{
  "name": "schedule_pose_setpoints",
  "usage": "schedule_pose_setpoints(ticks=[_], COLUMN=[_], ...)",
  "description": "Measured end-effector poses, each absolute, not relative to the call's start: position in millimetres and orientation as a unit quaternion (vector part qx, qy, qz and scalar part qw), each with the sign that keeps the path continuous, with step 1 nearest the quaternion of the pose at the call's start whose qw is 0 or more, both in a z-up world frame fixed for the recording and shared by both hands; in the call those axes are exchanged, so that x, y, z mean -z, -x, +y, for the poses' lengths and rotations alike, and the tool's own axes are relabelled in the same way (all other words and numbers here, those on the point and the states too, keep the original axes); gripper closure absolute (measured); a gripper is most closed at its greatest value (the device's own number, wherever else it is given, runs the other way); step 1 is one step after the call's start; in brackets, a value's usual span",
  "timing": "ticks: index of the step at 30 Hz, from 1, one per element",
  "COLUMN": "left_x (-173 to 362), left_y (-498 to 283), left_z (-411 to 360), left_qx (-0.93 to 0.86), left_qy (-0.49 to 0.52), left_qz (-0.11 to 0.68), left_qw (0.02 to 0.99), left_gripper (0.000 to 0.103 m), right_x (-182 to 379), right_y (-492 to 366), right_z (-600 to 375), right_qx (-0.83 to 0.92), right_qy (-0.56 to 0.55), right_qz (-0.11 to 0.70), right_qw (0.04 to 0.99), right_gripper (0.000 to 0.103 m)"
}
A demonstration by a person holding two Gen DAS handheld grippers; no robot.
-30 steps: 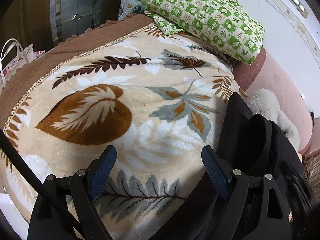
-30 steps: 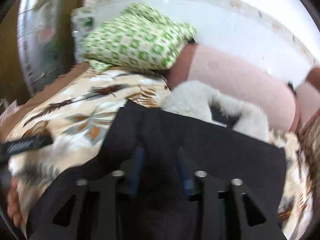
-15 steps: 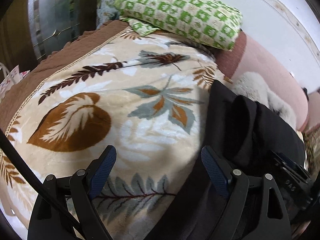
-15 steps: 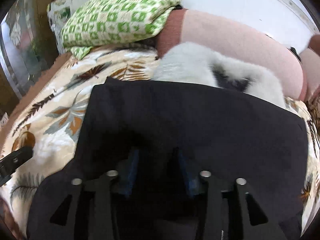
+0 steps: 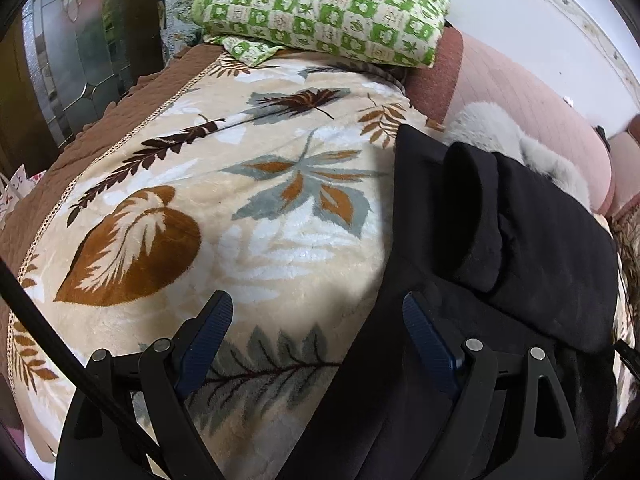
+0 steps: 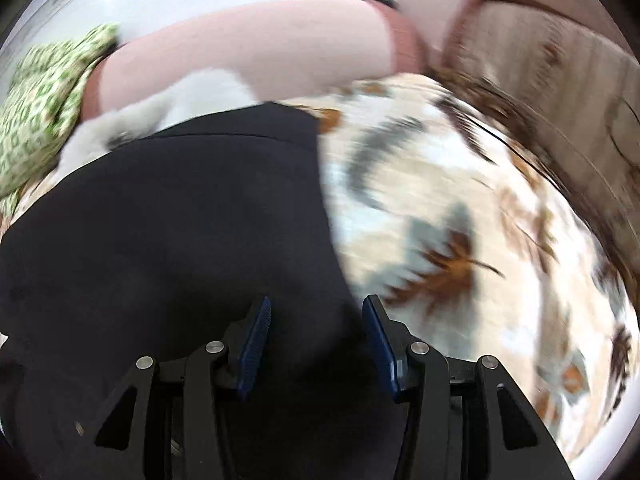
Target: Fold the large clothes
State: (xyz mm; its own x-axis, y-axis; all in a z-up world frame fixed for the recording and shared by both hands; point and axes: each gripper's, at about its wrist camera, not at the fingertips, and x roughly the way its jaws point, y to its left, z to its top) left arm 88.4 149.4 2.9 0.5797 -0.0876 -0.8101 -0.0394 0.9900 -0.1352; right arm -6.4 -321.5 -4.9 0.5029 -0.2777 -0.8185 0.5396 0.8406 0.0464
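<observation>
A green checked pillow (image 5: 328,12) lies atop the leaf-patterned blanket (image 5: 224,208), beside a white furry cushion (image 5: 500,136).

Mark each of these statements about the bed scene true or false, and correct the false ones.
1. The black garment lies on a leaf-patterned blanket. True.
2. The left gripper is clamped on the garment. False: its jaws stand wide apart, holding nothing.
3. A green checked quilt is folded at the far end of the bed. True.
4. The right gripper is shut tight. False: its jaws stand apart over the garment's edge.
5. The garment is red. False: it is black.
</observation>
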Motion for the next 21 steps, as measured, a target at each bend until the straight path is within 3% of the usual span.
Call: schedule_pose_setpoints(ticks=[7, 21], left_x=[1.7, 41.4], left_y=[-76.3, -39.3], left_z=[149.4, 160.0], left_qx=[0.056, 0.154], left_qy=[0.065, 0.151], left_qz=[0.48, 0.526], left_qw=[0.873, 0.823], left_gripper=[0.017, 0.023], right_x=[7.0, 32.5], right_y=[81.8, 150.1], right_z=[-347.8, -378.7], right_qx=[0.23, 0.181], right_qy=[-0.202, -0.358], right_qz=[0.43, 0.383], right_qw=[0.849, 0.832], right_gripper=[0.038, 0.027])
